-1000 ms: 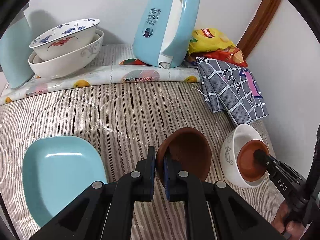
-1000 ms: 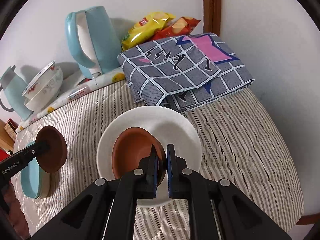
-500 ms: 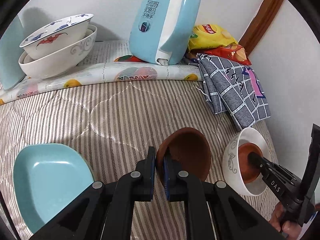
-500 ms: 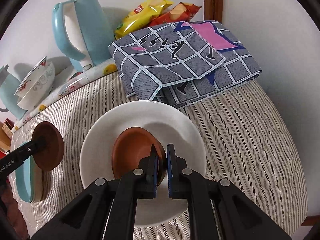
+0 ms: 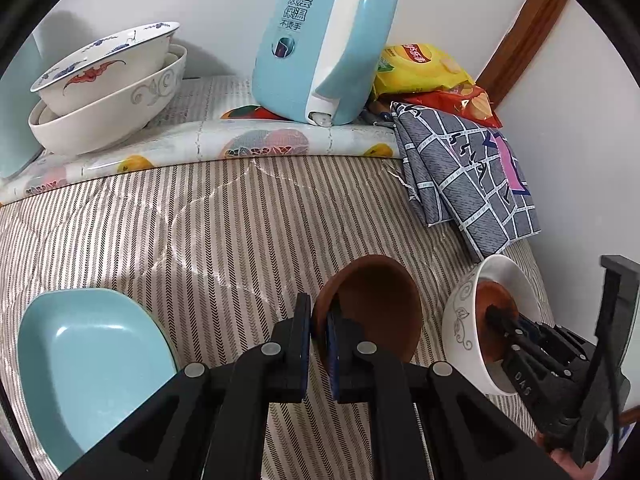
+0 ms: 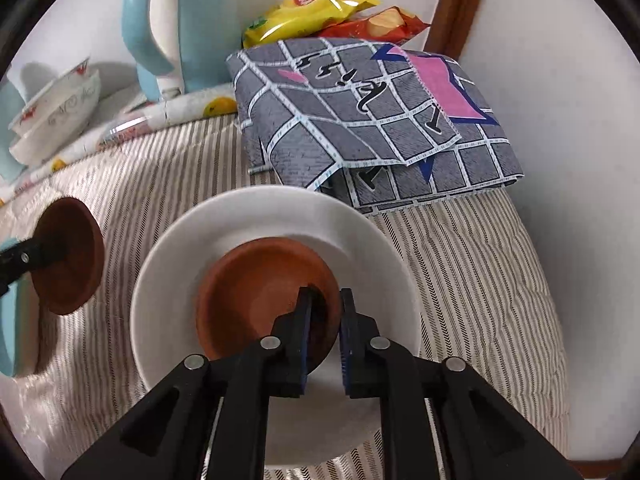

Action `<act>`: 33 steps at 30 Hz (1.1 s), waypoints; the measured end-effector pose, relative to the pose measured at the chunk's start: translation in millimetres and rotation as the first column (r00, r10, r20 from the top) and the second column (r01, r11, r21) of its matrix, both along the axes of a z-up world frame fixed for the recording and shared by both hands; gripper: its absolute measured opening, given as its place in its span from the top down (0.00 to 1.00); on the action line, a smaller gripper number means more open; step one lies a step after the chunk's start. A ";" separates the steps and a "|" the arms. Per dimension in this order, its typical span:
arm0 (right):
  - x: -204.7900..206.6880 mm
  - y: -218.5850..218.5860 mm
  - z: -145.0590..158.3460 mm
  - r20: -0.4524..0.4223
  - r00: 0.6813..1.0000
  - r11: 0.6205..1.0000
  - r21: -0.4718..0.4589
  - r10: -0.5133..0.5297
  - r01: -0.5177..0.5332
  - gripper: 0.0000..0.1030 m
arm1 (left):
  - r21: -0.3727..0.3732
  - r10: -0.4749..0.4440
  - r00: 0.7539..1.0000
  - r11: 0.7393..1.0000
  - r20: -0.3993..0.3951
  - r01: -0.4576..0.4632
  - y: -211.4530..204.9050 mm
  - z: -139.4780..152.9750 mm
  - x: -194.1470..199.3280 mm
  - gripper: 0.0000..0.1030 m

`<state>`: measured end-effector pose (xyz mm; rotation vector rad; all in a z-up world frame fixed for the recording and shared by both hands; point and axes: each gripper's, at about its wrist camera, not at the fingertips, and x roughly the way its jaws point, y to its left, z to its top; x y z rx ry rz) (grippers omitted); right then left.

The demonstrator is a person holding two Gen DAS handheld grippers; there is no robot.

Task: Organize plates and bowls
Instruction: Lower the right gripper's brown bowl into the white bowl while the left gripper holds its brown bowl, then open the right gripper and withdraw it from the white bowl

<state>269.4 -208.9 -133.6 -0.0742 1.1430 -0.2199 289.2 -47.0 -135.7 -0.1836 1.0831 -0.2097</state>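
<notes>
My left gripper (image 5: 319,322) is shut on the rim of a brown clay saucer (image 5: 378,304) and holds it tilted above the striped cloth; it also shows in the right wrist view (image 6: 70,254). My right gripper (image 6: 325,314) has its jaws slightly parted around the rim of a second brown saucer (image 6: 260,296) that lies inside a white bowl (image 6: 168,280). That bowl shows in the left wrist view (image 5: 460,312) with the right gripper (image 5: 494,314) in it. A light blue plate (image 5: 84,364) lies at the lower left.
Two stacked white bowls (image 5: 104,92) stand at the back left on a fruit-print mat (image 5: 240,146). A blue kettle (image 5: 320,44), snack bags (image 5: 420,68) and a folded grey checked cloth (image 5: 468,176) are at the back right, by the wall.
My right gripper has lowered the brown saucer into the white bowl and its jaws have parted a little. My left gripper has moved forward with its saucer.
</notes>
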 end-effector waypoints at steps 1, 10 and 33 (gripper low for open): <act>0.0 0.4 -0.4 0.000 1.000 1.000 -0.003 0.003 -0.003 0.85 | 0.000 -0.003 1.000 1.000 0.001 0.003 -0.1 0.2 -0.4 0.92; 2.6 9.0 -5.1 -0.003 0.999 0.999 -0.040 0.034 -0.034 0.78 | -0.010 0.000 1.000 1.000 0.002 0.000 4.6 3.3 -4.8 0.92; -71.5 -2.4 69.4 0.197 0.980 0.999 0.050 0.004 -0.014 0.58 | -0.016 -0.020 0.997 1.000 0.077 0.021 -17.4 52.1 -53.0 0.92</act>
